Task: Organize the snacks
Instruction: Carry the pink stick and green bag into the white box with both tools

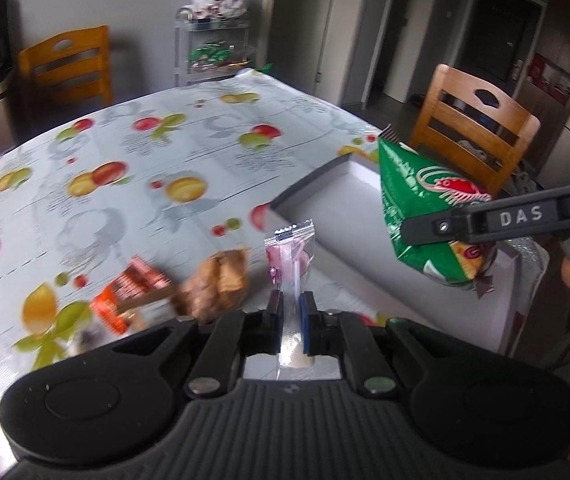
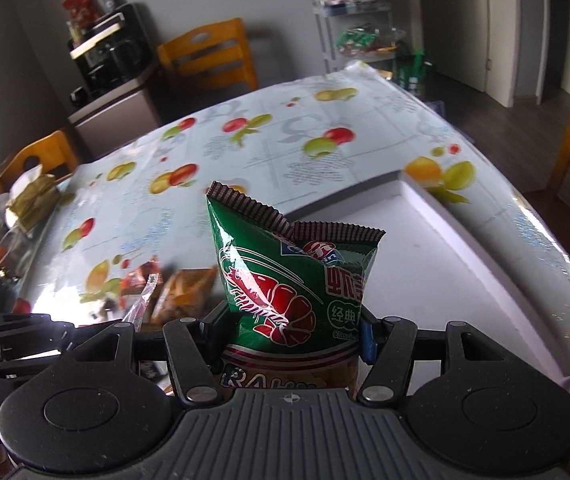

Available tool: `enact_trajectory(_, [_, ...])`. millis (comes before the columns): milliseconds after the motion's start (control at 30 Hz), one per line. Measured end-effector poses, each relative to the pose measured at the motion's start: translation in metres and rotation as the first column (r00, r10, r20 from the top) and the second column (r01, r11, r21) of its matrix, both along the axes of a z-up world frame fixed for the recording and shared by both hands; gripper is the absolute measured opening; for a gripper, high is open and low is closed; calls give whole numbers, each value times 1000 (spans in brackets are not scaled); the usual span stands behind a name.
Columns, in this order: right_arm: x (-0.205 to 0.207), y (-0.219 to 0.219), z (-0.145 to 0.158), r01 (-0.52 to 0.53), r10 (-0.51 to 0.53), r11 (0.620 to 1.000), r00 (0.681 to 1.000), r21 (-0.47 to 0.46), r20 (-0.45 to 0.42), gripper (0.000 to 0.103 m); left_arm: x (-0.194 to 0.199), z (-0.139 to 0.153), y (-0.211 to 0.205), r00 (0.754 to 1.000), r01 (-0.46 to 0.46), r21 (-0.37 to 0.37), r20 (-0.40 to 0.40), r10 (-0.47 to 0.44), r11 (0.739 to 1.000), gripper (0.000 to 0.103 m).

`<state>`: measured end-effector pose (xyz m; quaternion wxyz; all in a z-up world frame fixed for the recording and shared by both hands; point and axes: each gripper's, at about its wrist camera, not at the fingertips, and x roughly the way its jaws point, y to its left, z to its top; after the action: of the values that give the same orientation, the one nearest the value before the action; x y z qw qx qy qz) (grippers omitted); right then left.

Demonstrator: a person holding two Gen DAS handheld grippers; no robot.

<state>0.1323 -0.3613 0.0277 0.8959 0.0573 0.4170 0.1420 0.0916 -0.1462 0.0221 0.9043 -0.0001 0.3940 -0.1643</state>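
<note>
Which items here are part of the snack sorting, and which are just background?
Part of the job:
- green shrimp chip bag, clamped in the right gripper
- clear pink candy packet, clamped in the left gripper
- white tray
- loose snacks on the tablecloth

Just lying about:
- wooden chairs
- wire rack
- coffee machine

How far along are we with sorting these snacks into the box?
Done: nothing shows inside the white shallow box. In hand: left gripper clamps a clear pink-printed sachet; right gripper clamps a green shrimp-cracker bag. Left: orange packet and brown snack pack on the table.
</note>
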Motion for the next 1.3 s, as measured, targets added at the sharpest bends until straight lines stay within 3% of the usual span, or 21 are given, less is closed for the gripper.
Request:
enact_trajectory(400, [30,-38,-12,34,-34,999,999,-10,-34,60,56,2,-61,998,64,7,6,-64,998,4])
enact_trajectory(633, [59,-45,-21,-26,23,998,998,-57,-54,60,90,-7,-91,997,73,27,-21,-72,997,4])
enact_trajectory(1300, [120,-38,-54,-148,136,974,987,-169,-84,61,154,-50,-110,993,22,91,-119,-11,996,4])
